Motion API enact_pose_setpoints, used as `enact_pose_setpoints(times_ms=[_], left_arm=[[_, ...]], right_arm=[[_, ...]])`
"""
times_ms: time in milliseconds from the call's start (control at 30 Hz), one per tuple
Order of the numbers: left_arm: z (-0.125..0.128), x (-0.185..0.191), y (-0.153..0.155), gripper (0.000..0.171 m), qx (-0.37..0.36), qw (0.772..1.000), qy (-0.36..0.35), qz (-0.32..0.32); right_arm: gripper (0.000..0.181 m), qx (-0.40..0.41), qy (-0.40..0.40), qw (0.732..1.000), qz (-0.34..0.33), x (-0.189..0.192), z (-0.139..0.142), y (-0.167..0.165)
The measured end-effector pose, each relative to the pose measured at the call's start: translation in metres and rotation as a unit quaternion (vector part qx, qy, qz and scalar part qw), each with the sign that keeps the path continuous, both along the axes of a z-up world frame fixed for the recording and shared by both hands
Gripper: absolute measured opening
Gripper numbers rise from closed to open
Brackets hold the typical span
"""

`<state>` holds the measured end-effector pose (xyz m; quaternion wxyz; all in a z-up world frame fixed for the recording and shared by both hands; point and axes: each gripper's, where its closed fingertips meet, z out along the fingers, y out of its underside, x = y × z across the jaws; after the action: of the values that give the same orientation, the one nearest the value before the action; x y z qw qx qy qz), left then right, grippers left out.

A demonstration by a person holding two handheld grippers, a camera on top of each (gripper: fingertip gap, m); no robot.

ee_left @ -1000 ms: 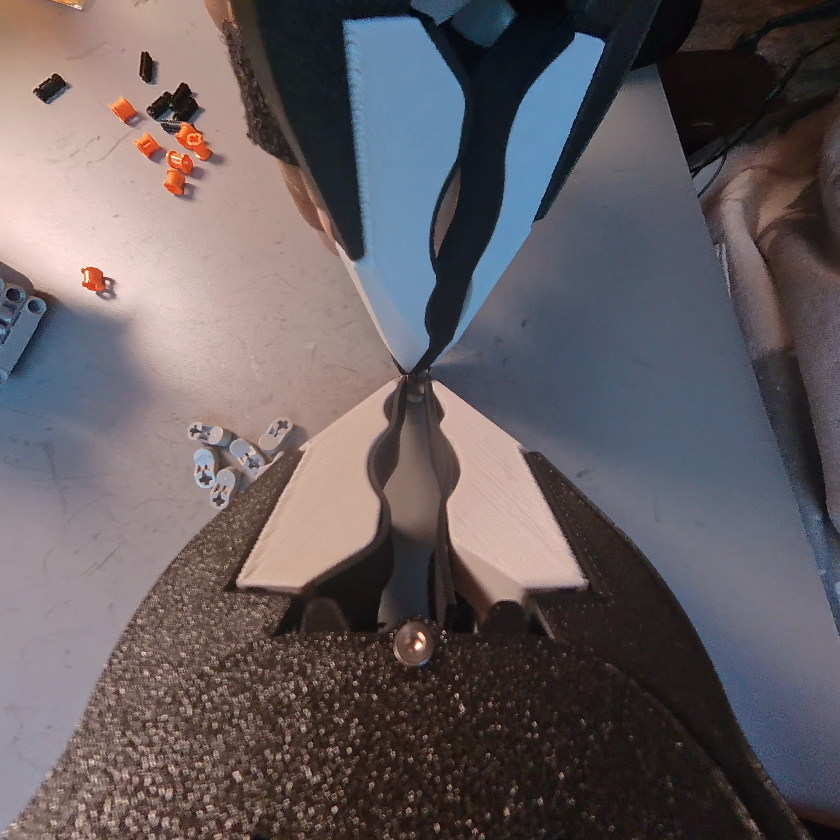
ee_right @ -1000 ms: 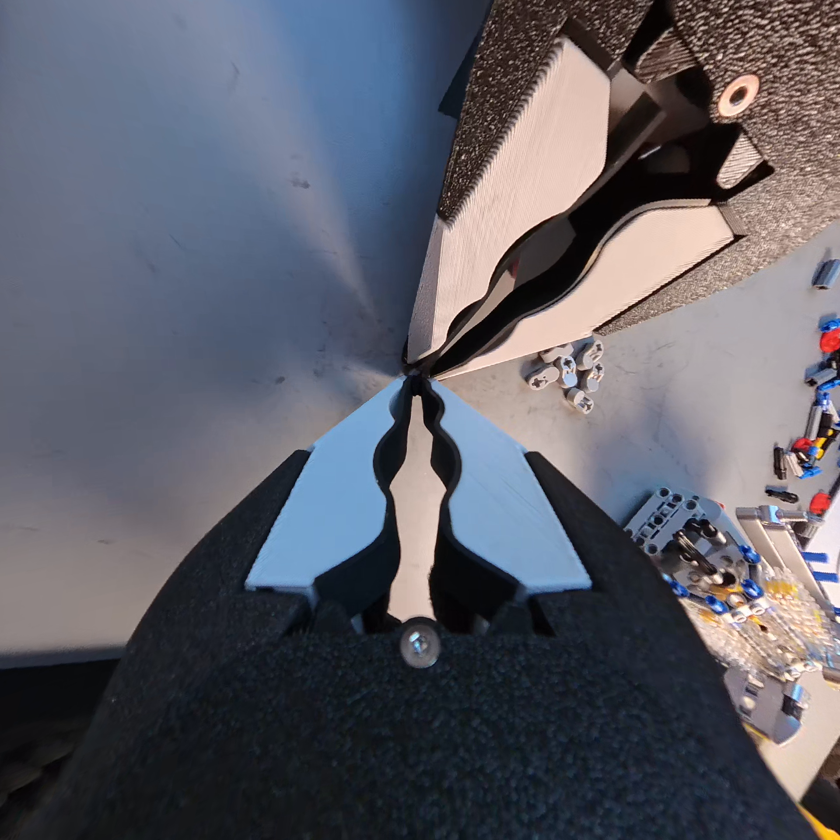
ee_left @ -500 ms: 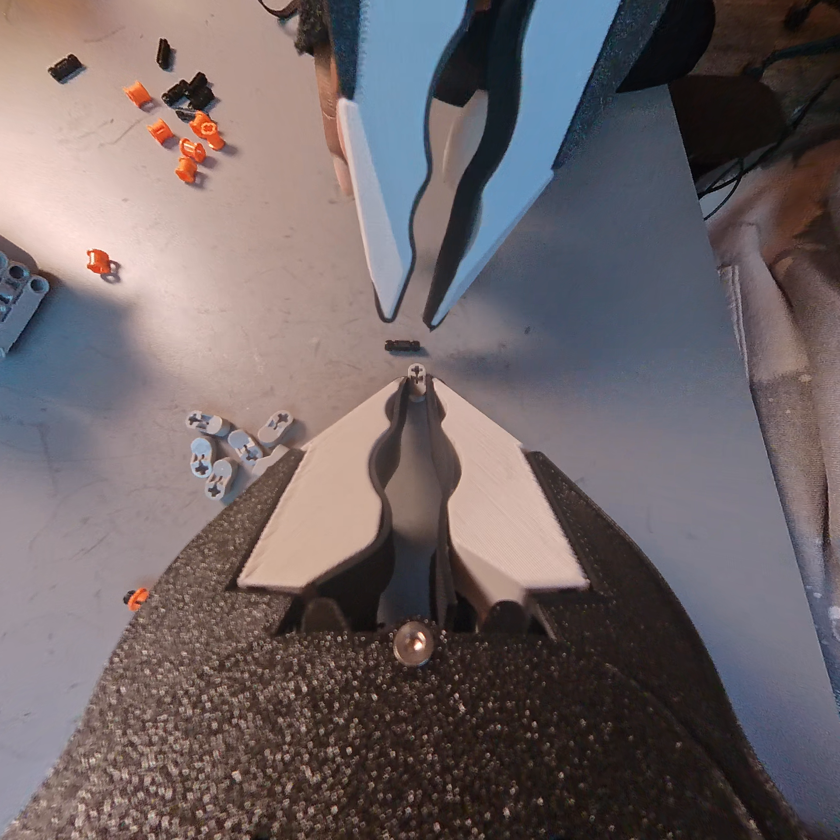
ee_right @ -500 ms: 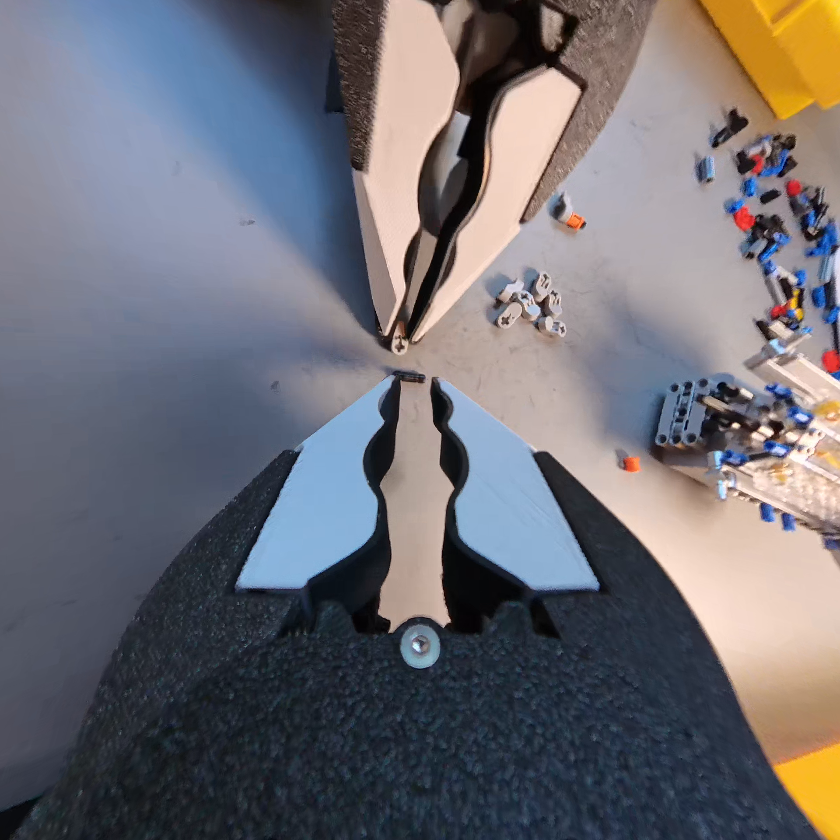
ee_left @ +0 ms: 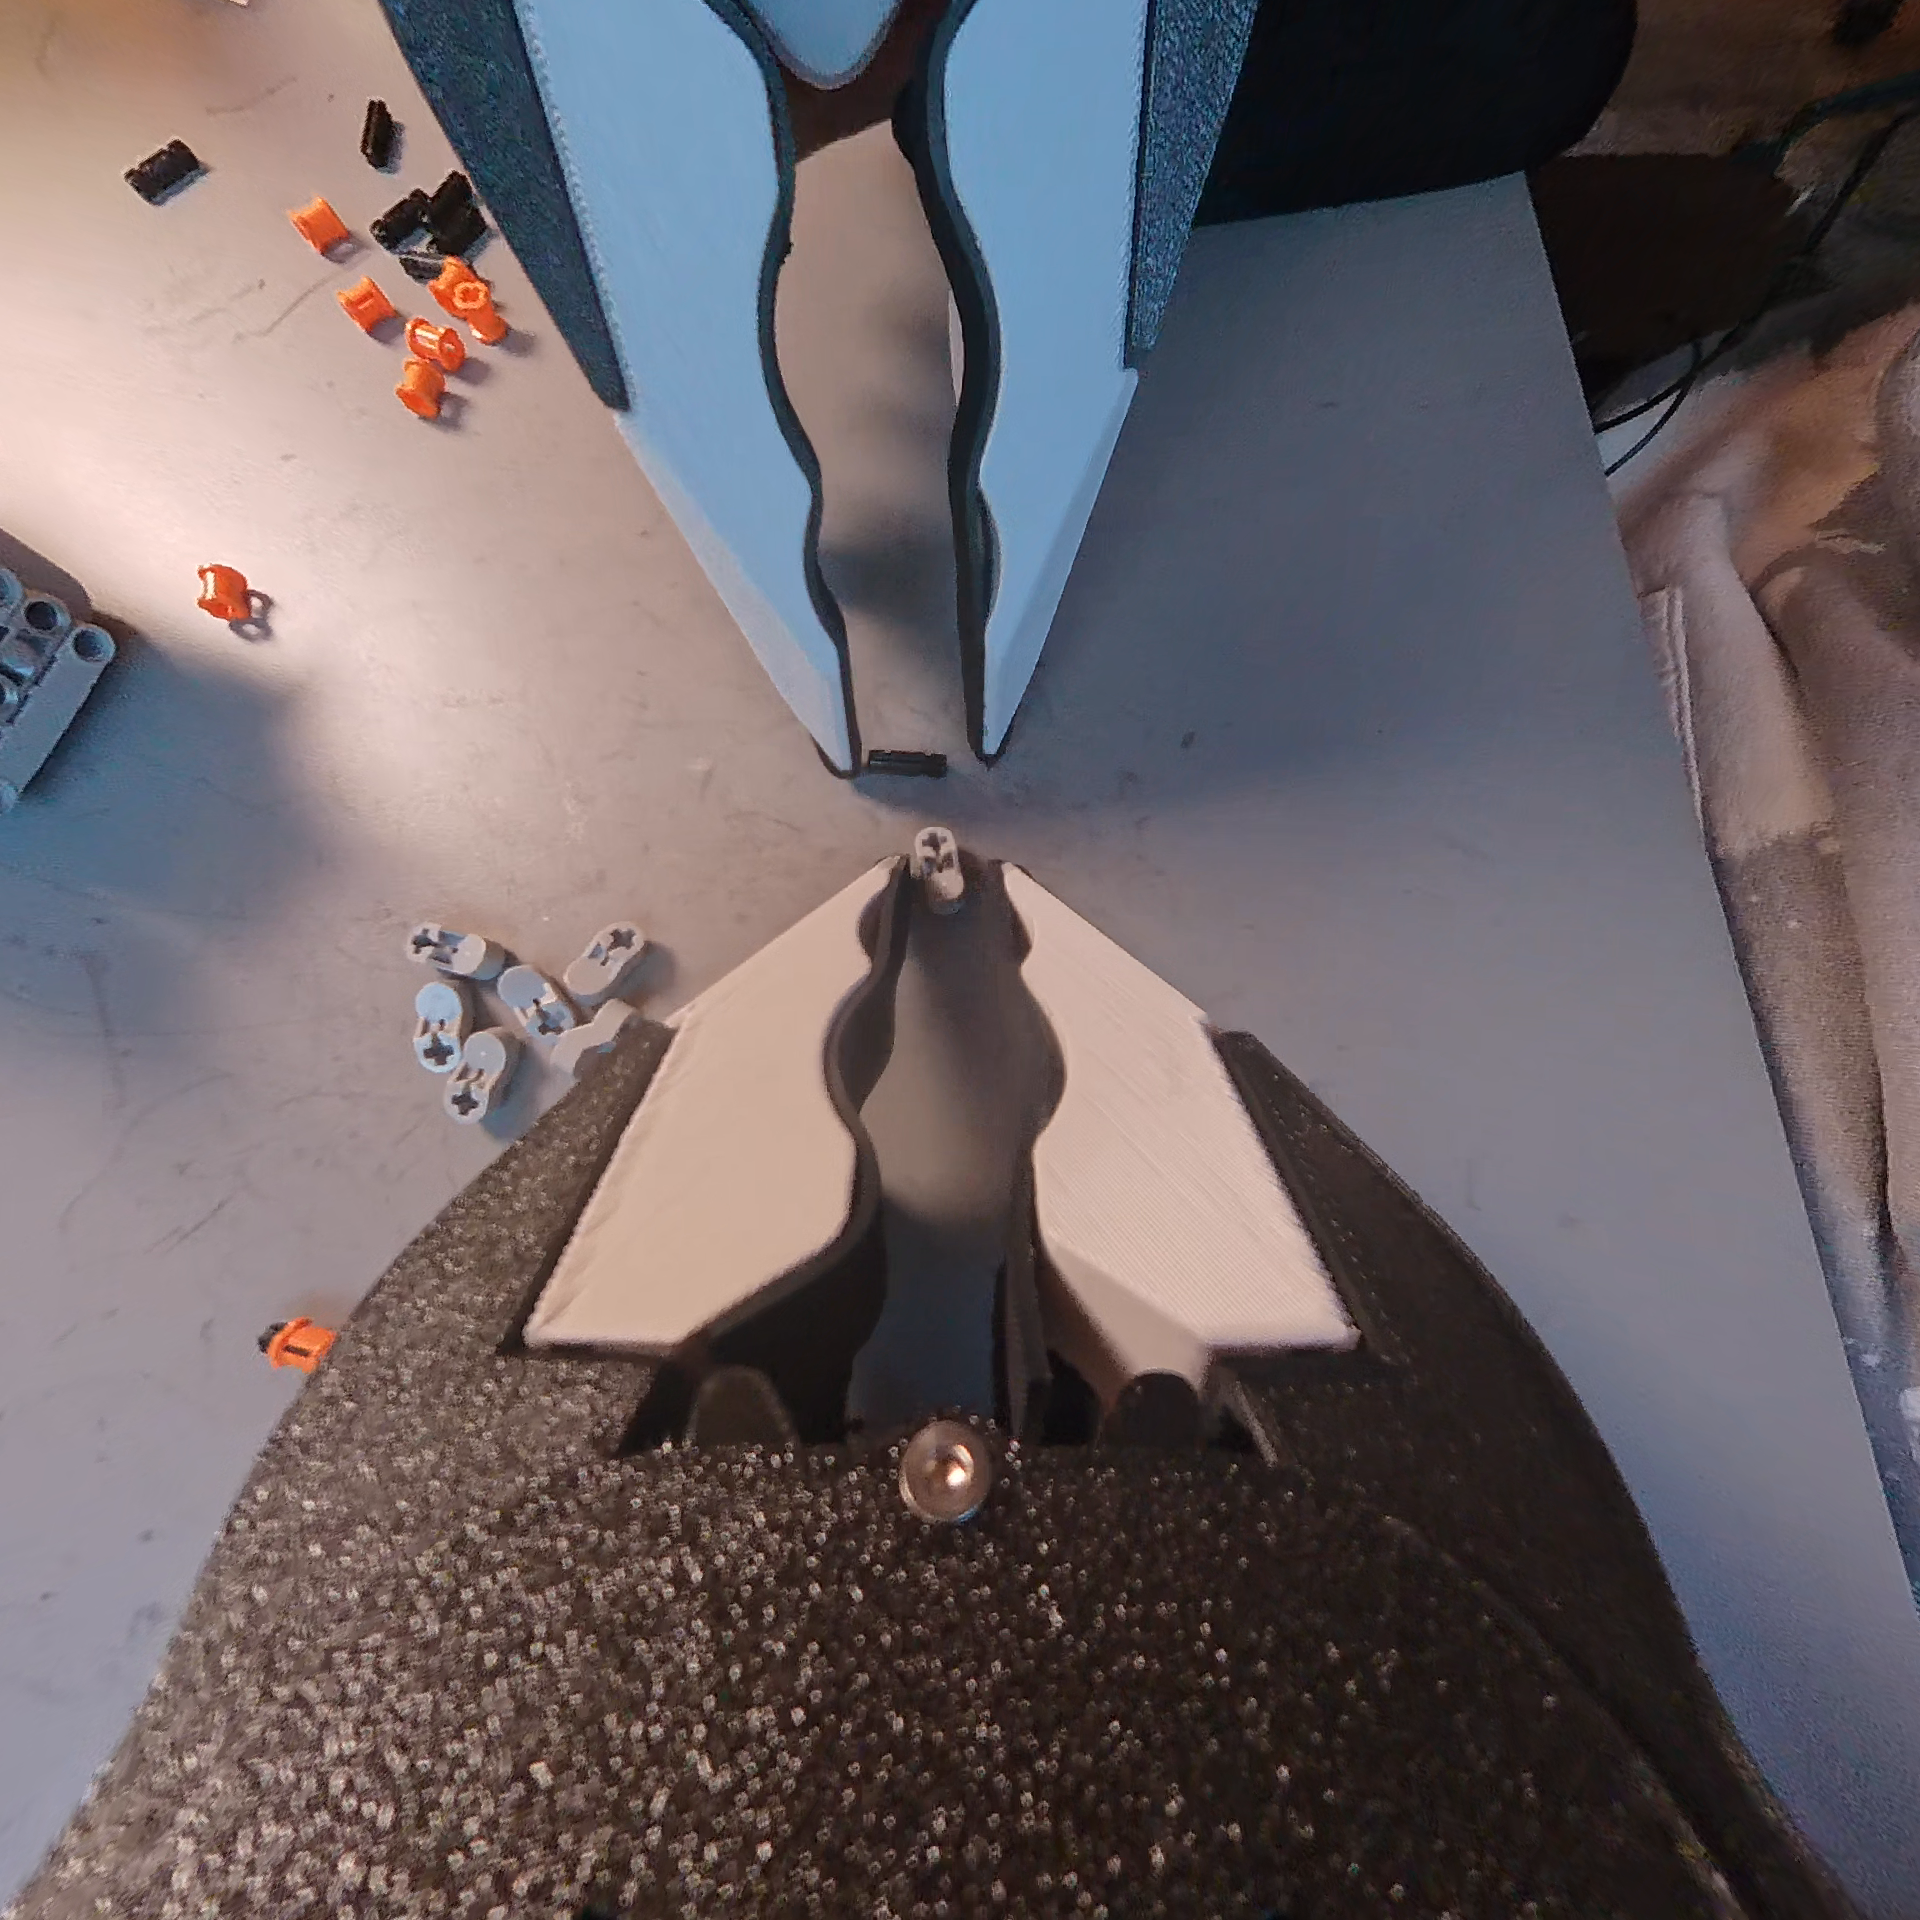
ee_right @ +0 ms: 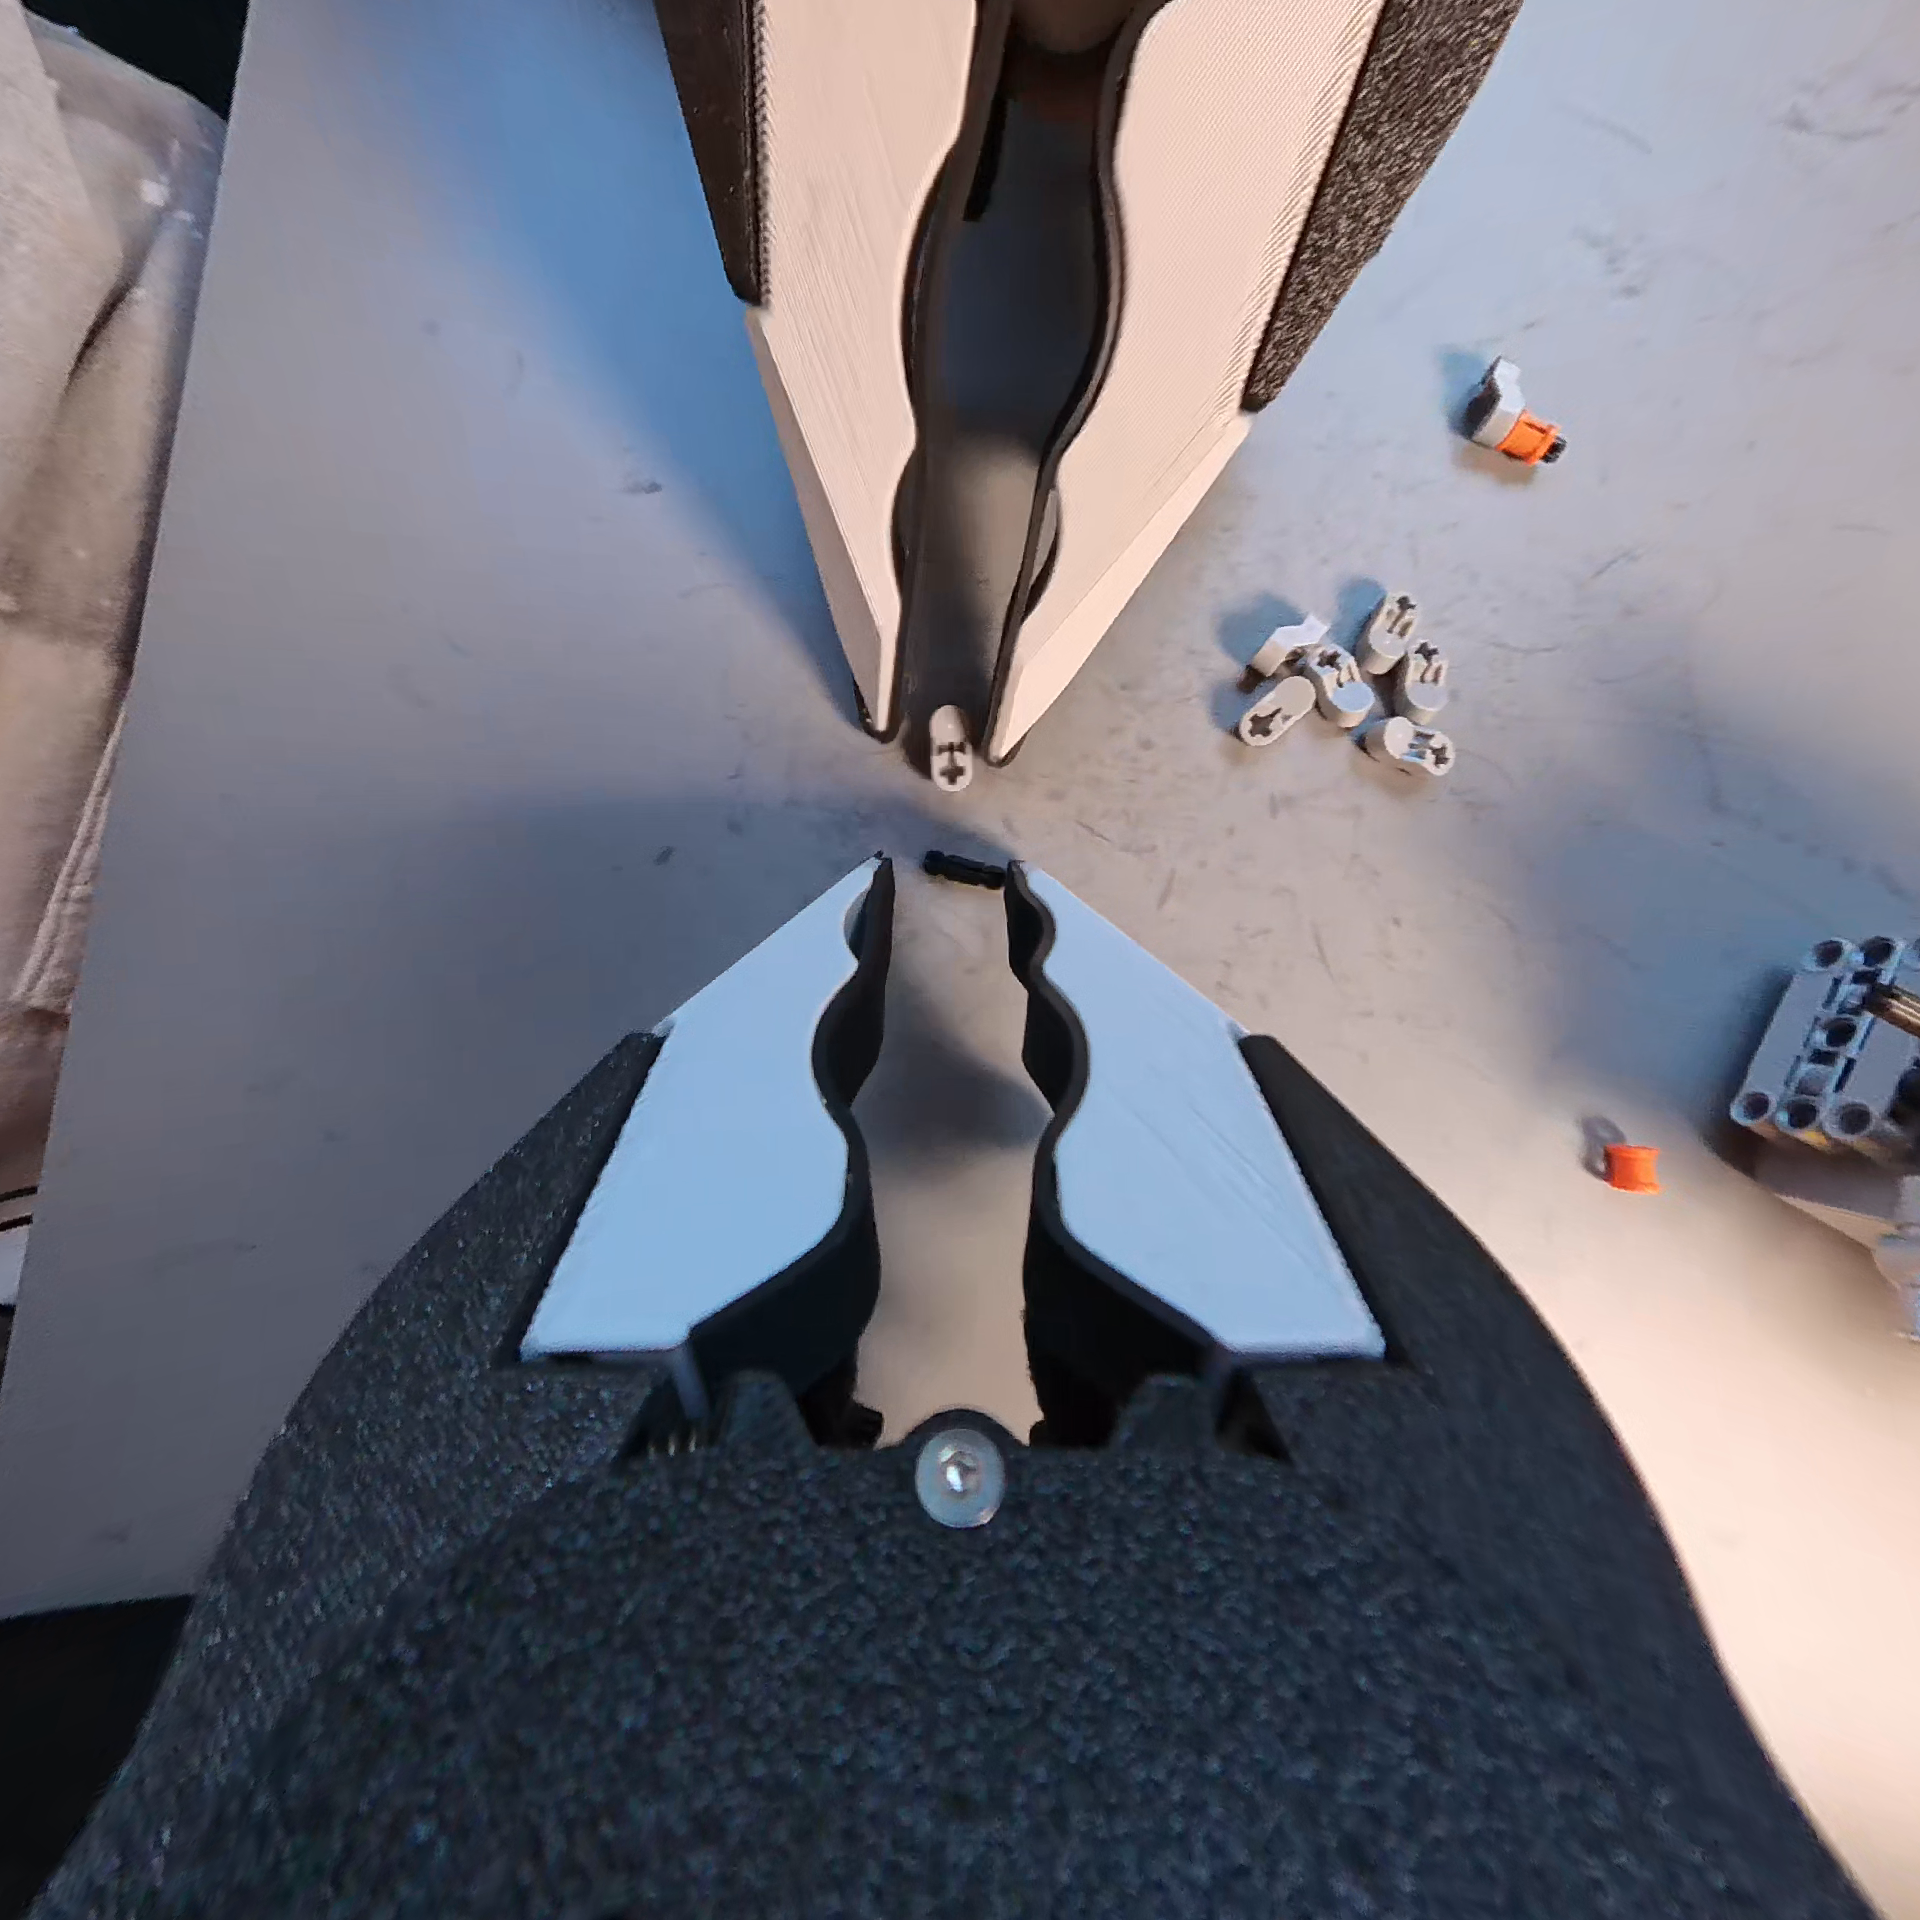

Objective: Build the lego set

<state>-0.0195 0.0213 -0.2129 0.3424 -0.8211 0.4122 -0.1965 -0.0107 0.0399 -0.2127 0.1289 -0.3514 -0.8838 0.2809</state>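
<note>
**Two tongs tip to tip over a black pin**

Left tongs (ee_left: 940, 868) pinch a small grey connector (ee_left: 938, 860) with a cross-shaped hole at their very tips; we see its end poking out past the narrow jaws. Facing them, our right tongs (ee_right: 943, 868) stand parted, nothing between the fingers, and a small black pin (ee_right: 964, 868) lies flat on the grey table (ee_right: 468, 675) right at their tips, spanning most of the gap. From the left wrist view the same black pin (ee_left: 907, 763) sits between the tips of the right tongs (ee_left: 907, 753), just beyond the held connector; whether either fingertip touches it we cannot tell. In the right wrist view the left tongs (ee_right: 948, 743) come in from the top, with the grey connector (ee_right: 950, 750) clamped at their point, near the pin but apart from it.

Beside the left tongs we see a cluster of loose grey connectors (ee_left: 520, 1008) lying in a heap on the table. Farther off are scattered orange bushes (ee_left: 426, 332) mixed with a few black pieces (ee_left: 431, 223), one lone orange bush (ee_left: 220, 590), and another orange piece (ee_left: 296, 1340) by the tong's body. A grey perforated beam assembly (ee_right: 1839, 1049) rests at the table's edge of our view. We see no bin or tray holding any of these parts.
</note>
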Motion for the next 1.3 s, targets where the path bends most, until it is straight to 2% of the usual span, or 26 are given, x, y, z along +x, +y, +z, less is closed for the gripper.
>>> enact_pose_setpoints(times_ms=[533, 667, 1100, 1300], left_arm=[[0.001, -0.002, -0.003, 0.012, 0.014, 1.0, 0.007, 0.0], [0.007, -0.001, -0.005, 0.012, 0.017, 1.0, -0.012, 0.002], [0.023, 0.017, -0.008, 0.008, 0.007, 0.997, -0.078, 0.003], [0.021, 0.002, -0.003, 0.005, 0.026, 0.999, -0.038, 0.022]], right_arm=[[0.003, -0.015, 0.001, 0.999, 0.03, 0.007, 0.0, -0.007], [0.003, -0.017, 0.01, 0.999, 0.032, 0.008, 0.0, -0.01], [0.0, 0.018, 0.11, 0.993, 0.043, 0.002, 0.031, -0.022], [0.0, 0.027, 0.101, 0.994, 0.032, 0.003, 0.024, -0.019]])
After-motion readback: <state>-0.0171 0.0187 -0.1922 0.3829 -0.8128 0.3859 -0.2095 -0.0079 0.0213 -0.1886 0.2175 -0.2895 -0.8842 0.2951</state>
